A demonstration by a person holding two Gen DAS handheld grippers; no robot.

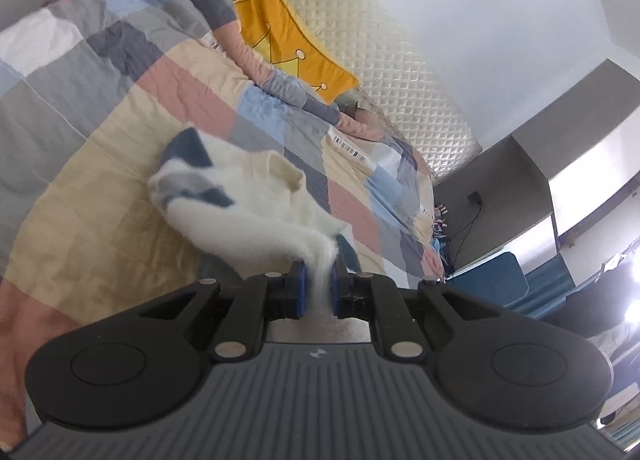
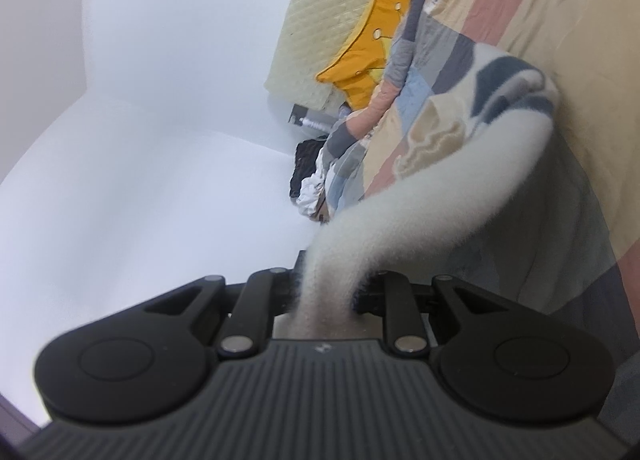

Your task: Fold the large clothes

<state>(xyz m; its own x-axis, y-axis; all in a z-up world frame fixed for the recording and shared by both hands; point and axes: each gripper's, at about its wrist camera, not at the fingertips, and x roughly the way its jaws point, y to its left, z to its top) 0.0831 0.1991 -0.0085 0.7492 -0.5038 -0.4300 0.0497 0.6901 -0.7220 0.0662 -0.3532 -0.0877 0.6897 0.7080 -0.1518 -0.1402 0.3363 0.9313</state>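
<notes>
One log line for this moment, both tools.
left tool: shut on sweater | right tool: shut on sweater | sweater: lifted, far end on quilt | fold: not yet done

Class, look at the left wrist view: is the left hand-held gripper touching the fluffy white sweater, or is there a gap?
Touching. In the left wrist view the left hand-held gripper has both blue pads pressed against a bunched strip of the fluffy white sweater.

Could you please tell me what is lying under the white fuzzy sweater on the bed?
Under the white sweater lies the patchwork quilt, showing beige, pink and blue patches around it. Whatever sits directly beneath the fabric is hidden.
</notes>
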